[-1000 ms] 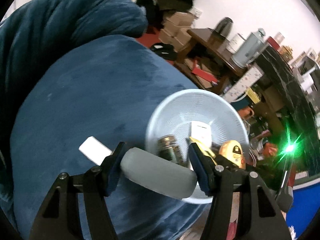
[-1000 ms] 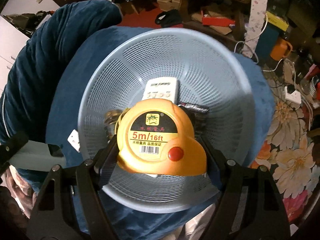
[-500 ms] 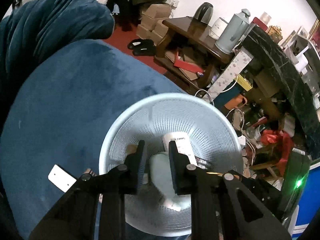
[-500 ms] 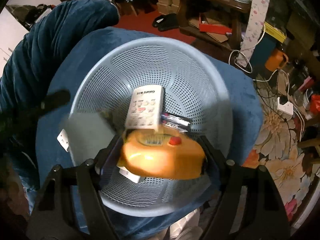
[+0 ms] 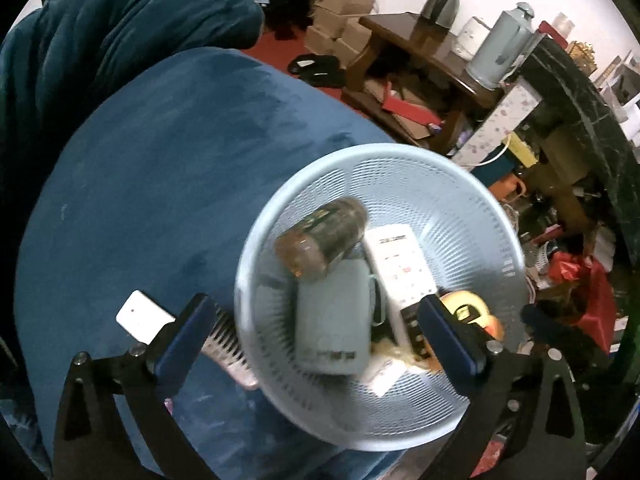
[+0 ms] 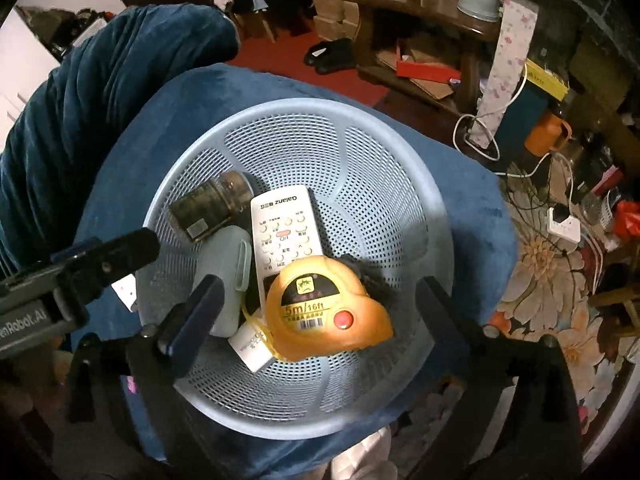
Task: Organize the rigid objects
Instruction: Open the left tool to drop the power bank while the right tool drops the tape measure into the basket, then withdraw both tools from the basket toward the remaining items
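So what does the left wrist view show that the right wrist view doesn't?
Only the left wrist view shows the comb lying on the blue cushion outside the basket. Only the right wrist view shows the tape measure's printed face, the remote's buttons, and the left tongs' body from the side. Both show the basket, jar, pale case and white card.

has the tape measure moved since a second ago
Yes. The tape measure has left the right hand-held gripper, whose jaws stand open, and lies low in the basket, overlapping the remote.
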`<state>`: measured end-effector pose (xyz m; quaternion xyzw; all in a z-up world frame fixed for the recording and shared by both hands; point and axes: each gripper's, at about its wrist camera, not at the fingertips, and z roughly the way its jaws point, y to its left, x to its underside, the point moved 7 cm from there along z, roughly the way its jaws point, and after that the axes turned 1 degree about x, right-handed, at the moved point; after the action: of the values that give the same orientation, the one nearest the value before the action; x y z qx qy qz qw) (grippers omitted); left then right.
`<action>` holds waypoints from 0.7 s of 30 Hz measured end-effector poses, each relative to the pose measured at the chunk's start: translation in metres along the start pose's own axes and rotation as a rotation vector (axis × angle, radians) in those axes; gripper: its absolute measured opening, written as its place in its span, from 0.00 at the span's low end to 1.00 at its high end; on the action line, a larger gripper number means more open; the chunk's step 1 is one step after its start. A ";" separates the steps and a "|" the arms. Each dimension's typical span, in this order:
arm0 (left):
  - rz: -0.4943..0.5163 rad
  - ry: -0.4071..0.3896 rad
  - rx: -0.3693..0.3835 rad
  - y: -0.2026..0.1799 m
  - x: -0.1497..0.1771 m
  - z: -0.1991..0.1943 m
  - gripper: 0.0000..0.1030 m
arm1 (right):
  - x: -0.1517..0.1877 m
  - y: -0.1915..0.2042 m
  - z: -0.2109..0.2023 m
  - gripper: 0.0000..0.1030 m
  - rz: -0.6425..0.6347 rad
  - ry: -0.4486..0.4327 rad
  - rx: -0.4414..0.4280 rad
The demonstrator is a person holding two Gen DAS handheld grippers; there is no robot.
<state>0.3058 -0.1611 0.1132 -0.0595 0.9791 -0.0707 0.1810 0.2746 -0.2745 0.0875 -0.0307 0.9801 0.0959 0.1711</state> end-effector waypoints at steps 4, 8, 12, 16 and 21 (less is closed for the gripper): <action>0.016 -0.003 -0.049 0.007 0.010 -0.006 0.99 | 0.005 -0.002 0.000 1.00 -0.014 0.018 0.023; 0.006 -0.009 -0.075 0.020 0.021 -0.014 0.99 | 0.009 -0.005 -0.001 1.00 -0.005 0.035 0.030; -0.011 0.000 -0.093 0.033 0.034 -0.018 0.99 | 0.010 -0.006 -0.002 1.00 0.005 0.036 0.030; -0.028 0.017 -0.106 0.043 0.046 -0.018 0.99 | 0.009 -0.004 -0.002 1.00 -0.003 0.032 0.026; -0.047 0.033 -0.113 0.052 0.059 -0.017 0.99 | 0.011 0.008 -0.001 1.00 -0.021 0.031 0.020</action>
<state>0.2407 -0.1159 0.1000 -0.0914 0.9827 -0.0208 0.1595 0.2635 -0.2670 0.0861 -0.0409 0.9832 0.0837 0.1572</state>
